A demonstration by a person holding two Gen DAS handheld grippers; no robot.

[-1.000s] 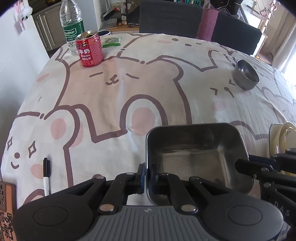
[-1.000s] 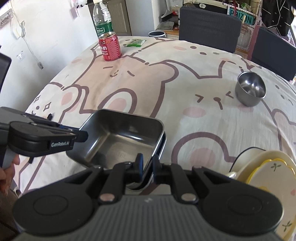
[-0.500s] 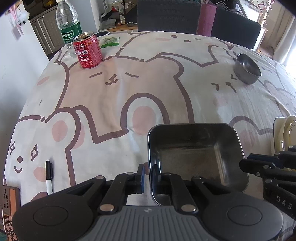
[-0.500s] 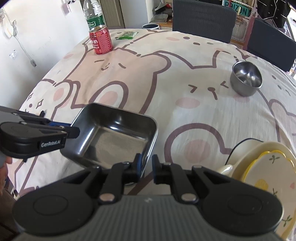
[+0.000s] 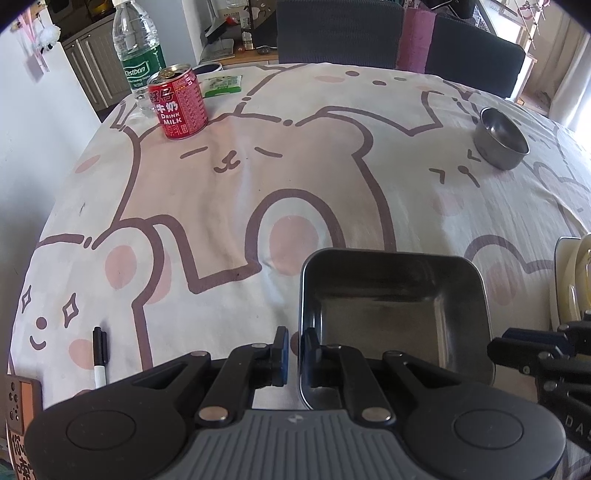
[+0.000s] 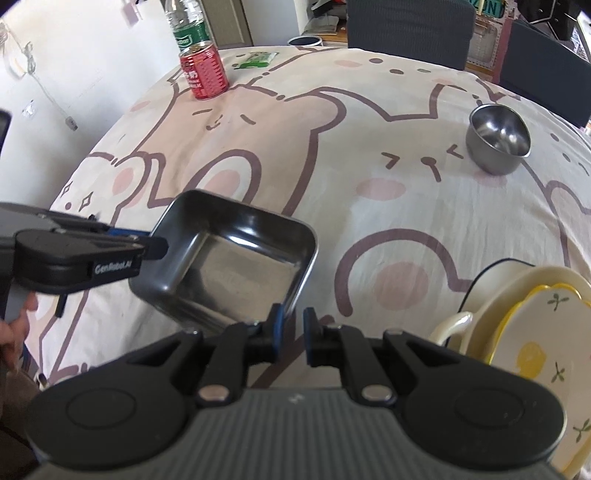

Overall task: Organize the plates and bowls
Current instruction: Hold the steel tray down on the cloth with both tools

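A square steel tray is held between both grippers just above the tablecloth, slightly tilted. My left gripper is shut on its left wall, one finger inside and one outside; its tip shows at the tray's left rim. My right gripper is shut on the tray's near right rim, and it also shows at the tray's right side. A small round steel bowl stands empty at the far right. Stacked cream plates with a yellow-rimmed flower plate on top sit at the right.
A red milk can, a water bottle and a green packet stand at the far left. A black marker lies near the left edge. Dark chairs line the far side. A black cable curves behind the plates.
Both grippers keep their grip on the tray. The right wrist view has tipped slightly, so the can and the bowl sit a little higher in the picture.
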